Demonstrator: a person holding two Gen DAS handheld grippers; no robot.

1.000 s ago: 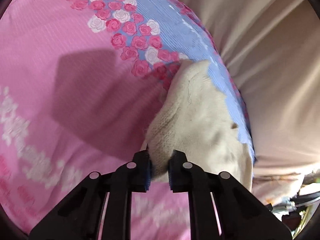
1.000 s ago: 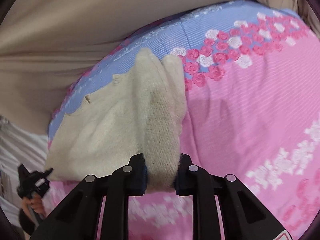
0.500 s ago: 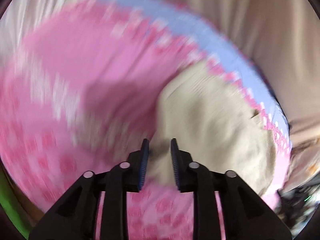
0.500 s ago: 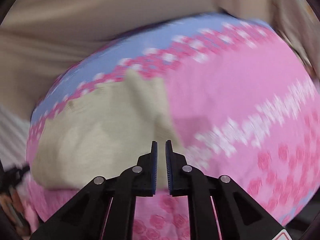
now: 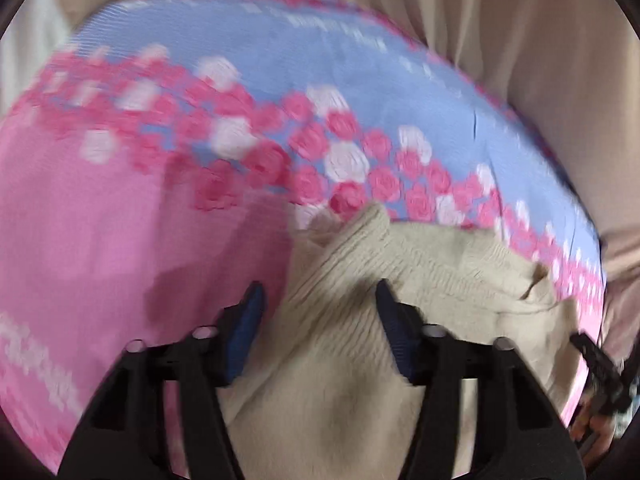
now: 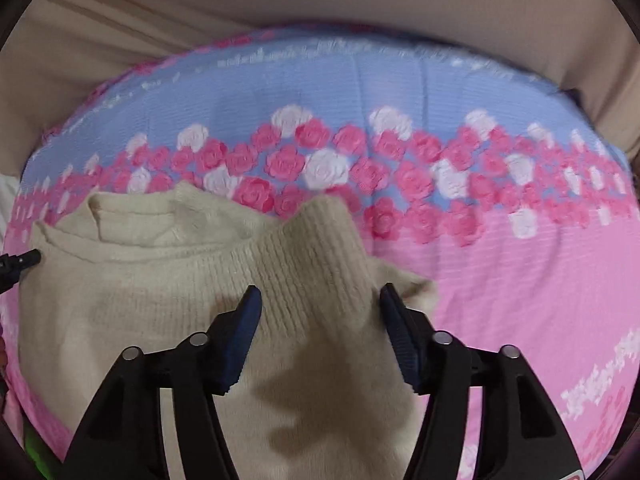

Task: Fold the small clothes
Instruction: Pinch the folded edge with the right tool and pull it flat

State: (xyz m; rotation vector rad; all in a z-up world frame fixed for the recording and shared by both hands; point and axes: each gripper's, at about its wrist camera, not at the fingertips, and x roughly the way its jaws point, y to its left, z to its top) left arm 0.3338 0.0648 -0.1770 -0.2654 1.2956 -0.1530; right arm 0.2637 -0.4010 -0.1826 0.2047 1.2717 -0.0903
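Left wrist view first, working across from the left: I see pink cloth with a white pattern, then a band of pink and white roses, then a blue strip, all one floral bedspread [image 5: 100, 240], slightly blurred here. My left hand-held gripper [image 5: 318, 312] stands with its jaws spread wide, gripping nothing. Between and beyond its blue pads [image 5: 248, 320] lies the cream knitted sweater [image 5: 440, 300], spread on the bedspread, with a ribbed sleeve [image 5: 360, 248] folded up toward the rose band. Beige fabric [image 5: 540, 80] fills the background on the right.

Right wrist view, again from the left: the sweater [image 6: 140, 300] occupies the lower left of the bedspread [image 6: 540, 280], its neckline [image 6: 132, 236] toward the rose band. The ribbed sleeve [image 6: 316, 256] lies diagonally over the sweater's body, its cuff end reaching the roses. My right hand-held gripper [image 6: 320, 312] is likewise wide open, jaws either side of the sleeve above it, clamping nothing. Whether the pads [image 6: 400, 336] touch the knit I cannot tell. To the right, bare pink bedspread runs on.
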